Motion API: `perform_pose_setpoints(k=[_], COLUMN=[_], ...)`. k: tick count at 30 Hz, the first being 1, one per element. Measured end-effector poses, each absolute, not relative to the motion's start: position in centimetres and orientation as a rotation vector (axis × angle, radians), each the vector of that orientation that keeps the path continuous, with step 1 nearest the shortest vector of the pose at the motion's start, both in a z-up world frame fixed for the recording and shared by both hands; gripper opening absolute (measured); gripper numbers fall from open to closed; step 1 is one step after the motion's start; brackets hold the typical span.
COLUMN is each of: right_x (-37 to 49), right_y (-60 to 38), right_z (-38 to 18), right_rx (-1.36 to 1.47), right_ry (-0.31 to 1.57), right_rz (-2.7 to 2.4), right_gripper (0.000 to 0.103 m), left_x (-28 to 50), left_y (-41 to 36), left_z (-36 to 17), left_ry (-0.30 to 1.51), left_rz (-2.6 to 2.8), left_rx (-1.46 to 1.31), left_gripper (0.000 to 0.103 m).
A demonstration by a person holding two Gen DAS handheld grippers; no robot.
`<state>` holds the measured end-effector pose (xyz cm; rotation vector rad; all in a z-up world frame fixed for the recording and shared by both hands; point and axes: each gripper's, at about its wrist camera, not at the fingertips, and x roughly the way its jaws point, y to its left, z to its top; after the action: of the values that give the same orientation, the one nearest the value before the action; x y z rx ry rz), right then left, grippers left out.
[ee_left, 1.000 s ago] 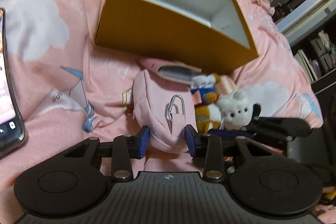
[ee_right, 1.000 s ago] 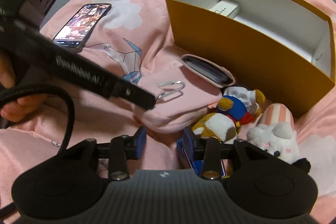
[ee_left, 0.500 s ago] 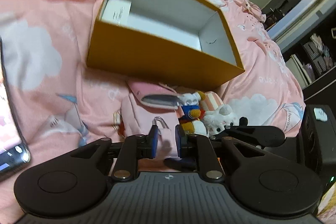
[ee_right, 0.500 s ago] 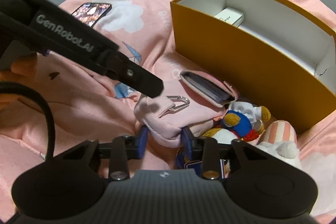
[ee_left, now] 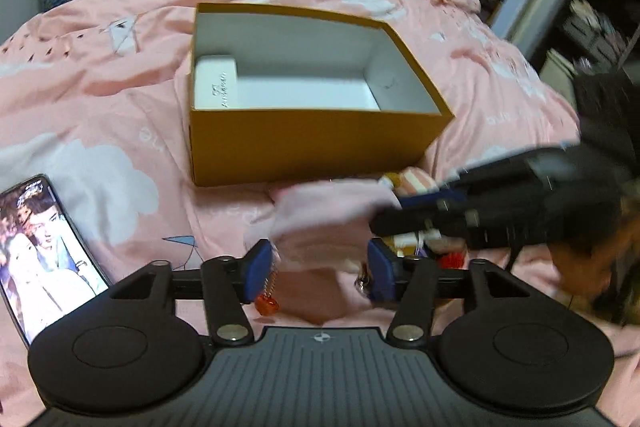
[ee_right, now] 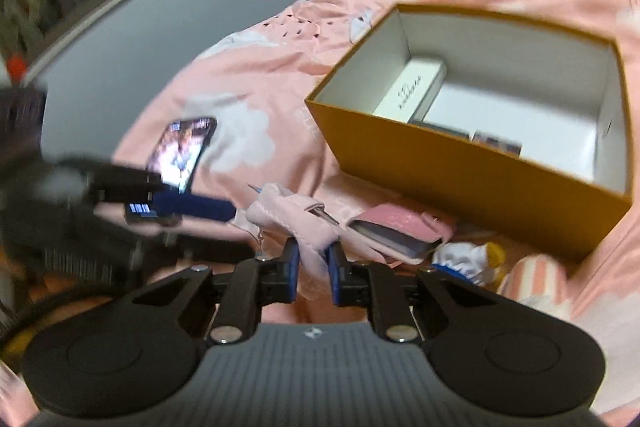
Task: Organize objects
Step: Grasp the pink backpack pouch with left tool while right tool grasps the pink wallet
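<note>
The right gripper (ee_right: 313, 265) is closing narrowly on a fold of the pink pouch (ee_right: 308, 223), on the bedspread (ee_left: 100, 99) before the orange box (ee_left: 312, 143); the left gripper (ee_left: 320, 273) is opening wide around it

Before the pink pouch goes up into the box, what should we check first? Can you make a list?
1. Right tongs pinching the pink pouch: ok, closing on its fabric.
2. Left tongs clear of the pouch: cannot tell, opening, fabric between them.
3. Room in the orange box: ok, only a white carton and small items inside.
4. Pouch flap closed: not ok, it gapes.
5. Plush toys out of the way: not ok, beside the pouch.
6. Phone clear: ok.
</note>
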<state>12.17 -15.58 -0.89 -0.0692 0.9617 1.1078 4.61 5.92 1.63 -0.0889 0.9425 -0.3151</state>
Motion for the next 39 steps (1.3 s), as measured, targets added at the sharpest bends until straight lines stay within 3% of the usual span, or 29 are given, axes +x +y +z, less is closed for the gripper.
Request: perform_pose_setpoints(k=[4, 15, 25, 30, 33, 39], right_x=[14.0, 15.6, 17.0, 17.5, 17.5, 18.4], right_y=[-14.7, -13.1, -13.2, -13.6, -14.0, -15.0], right_z=[-2.5, -3.8, -5.8, -6.2, -5.7, -4.2], right_rx=[-0.016, -0.087, -0.093, -0.053, -0.043, 0.002], right_ry=[1.048, 0.929, 0.97, 1.004, 0.999, 1.0], right_rz=[1.061, 0.935, 0.918, 0.909, 0.903, 0.88], right_gripper=[0.016, 0.018, 0.026, 0.028, 0.037, 0.041], left_x=[5.4, 8.8, 11.4, 11.1, 10.3, 8.2], left_y=[5.5, 4.5, 6.5, 6.4, 6.1, 6.7], left_z=[-0.1, -3.6, -5.9, -5.9, -5.0, -2.1], left_ry=[0.97, 0.965, 1.072, 1.073, 1.039, 0.967], left_rz=[-0.274, -0.234, -0.294, -0.282, -0.234, -0.178], left_rx=[-0.05, 0.054, -0.226, -0.279, -0.249, -0.231], left_gripper=[0.067, 0.07, 0.07, 0.047, 0.03, 0.025])
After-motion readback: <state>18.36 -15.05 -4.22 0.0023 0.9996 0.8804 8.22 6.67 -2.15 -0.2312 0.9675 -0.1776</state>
